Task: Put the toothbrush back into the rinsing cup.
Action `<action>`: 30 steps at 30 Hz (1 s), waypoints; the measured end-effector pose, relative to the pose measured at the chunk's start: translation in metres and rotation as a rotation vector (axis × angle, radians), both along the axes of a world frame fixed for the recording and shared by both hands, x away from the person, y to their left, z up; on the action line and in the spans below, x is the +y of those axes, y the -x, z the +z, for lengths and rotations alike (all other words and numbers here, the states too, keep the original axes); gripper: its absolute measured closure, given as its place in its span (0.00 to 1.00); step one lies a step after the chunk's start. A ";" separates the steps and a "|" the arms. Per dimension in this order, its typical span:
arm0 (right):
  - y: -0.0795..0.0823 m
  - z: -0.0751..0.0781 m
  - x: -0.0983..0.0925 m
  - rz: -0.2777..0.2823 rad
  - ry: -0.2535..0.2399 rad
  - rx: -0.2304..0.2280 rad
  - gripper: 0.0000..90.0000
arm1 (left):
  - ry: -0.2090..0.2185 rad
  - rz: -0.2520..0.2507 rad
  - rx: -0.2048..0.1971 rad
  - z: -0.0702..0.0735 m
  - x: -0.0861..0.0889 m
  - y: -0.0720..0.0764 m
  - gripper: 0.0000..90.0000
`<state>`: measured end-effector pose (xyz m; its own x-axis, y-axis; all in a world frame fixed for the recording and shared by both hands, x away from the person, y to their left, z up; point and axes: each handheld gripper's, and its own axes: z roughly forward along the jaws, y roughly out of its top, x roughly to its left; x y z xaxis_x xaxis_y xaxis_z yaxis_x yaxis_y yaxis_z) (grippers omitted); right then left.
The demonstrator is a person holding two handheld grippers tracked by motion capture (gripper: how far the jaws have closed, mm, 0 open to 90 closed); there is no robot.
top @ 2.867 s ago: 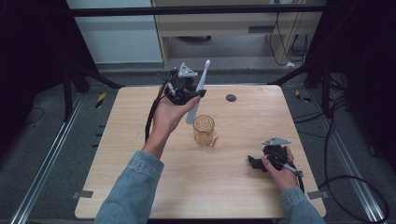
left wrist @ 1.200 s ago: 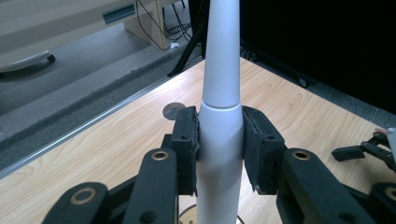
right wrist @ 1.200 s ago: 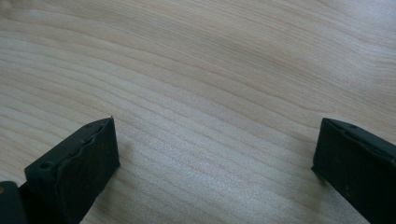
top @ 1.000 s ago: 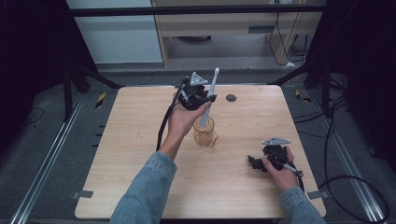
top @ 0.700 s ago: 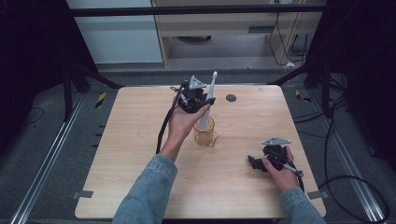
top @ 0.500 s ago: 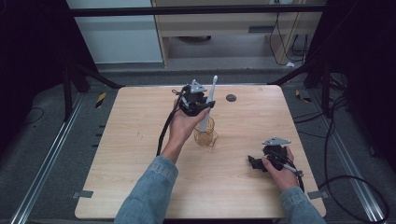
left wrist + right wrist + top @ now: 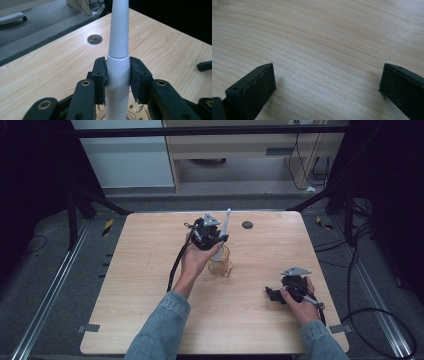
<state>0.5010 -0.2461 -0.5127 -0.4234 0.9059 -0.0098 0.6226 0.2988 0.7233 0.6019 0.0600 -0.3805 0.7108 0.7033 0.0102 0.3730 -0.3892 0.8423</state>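
As before, wand [image 7: 223, 234] lower in glass [image 7: 220, 265]

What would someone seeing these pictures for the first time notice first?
Probably the tall white toothbrush-like handle clamped upright in the left claw, its lower end in a clear patterned glass cup near the middle of the wooden table. Next, the right claw, open and holding nothing, low over bare wood near the front right corner.

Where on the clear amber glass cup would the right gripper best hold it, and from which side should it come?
Probably at the rim, from the person's right. The cup stands upright and that side is free, while the white stick, held by the left gripper, reaches down into it. The right gripper is open, resting on the table.
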 end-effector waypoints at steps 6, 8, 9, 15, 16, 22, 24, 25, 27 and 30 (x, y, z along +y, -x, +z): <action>0.001 0.001 0.001 -0.007 -0.014 0.011 0.00 | -0.005 -0.014 0.005 -0.003 0.000 0.001 0.75; 0.001 0.001 0.001 -0.006 -0.014 0.012 0.00 | -0.011 -0.017 0.004 -0.004 0.000 0.001 0.75; 0.000 0.000 0.000 -0.004 -0.006 0.004 0.00 | -0.012 -0.017 0.005 -0.005 0.000 0.001 0.75; 0.001 0.001 0.001 -0.006 -0.014 0.012 0.00 | -0.017 -0.016 0.015 -0.009 0.001 0.002 0.75; 0.000 0.000 0.000 -0.001 -0.002 0.001 0.00 | -0.022 -0.016 0.019 -0.010 0.002 0.001 0.75; 0.001 0.001 0.001 -0.008 -0.014 0.010 0.00 | -0.019 -0.020 0.024 -0.012 0.001 0.002 0.75; 0.001 0.001 0.001 -0.008 -0.015 0.011 0.00 | -0.021 -0.021 0.025 -0.012 0.001 0.002 0.75; 0.001 0.001 0.001 -0.008 -0.015 0.011 0.00 | -0.022 -0.021 0.029 -0.013 0.000 0.002 0.75; 0.000 0.000 0.001 -0.006 -0.008 0.005 0.00 | -0.025 -0.021 0.031 -0.013 0.000 0.002 0.75; 0.000 0.000 0.001 -0.006 -0.009 0.006 0.00 | -0.026 -0.021 0.033 -0.014 -0.001 0.002 0.75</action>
